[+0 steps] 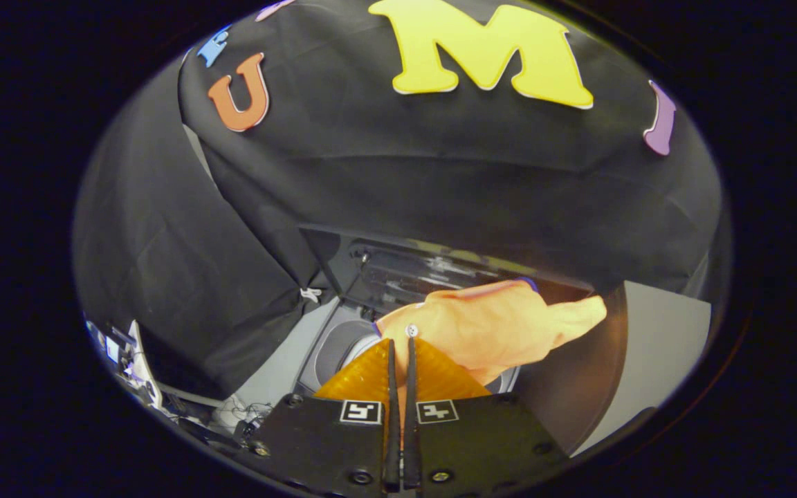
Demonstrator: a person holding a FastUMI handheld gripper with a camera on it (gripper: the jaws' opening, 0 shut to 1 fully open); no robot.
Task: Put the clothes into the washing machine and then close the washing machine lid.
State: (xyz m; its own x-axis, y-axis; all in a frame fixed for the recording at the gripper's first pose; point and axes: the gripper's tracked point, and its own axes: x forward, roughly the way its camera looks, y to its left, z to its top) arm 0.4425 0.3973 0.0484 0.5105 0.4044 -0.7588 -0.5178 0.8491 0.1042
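Two gripper (402,346) fingers (392,387) press together, pinching a soft orange cloth garment (492,325) that hangs above the grey top-loading washing machine's (333,346) open round drum, its raised dark lid (433,266) behind.

The washing machine (343,332) stands open — its lid (440,266) raised behind. An orange garment (495,325) hangs over the drum opening, pinched by the gripper (401,346).

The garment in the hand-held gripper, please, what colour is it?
Orange garment, with a dark blue trim, in the gripper view.
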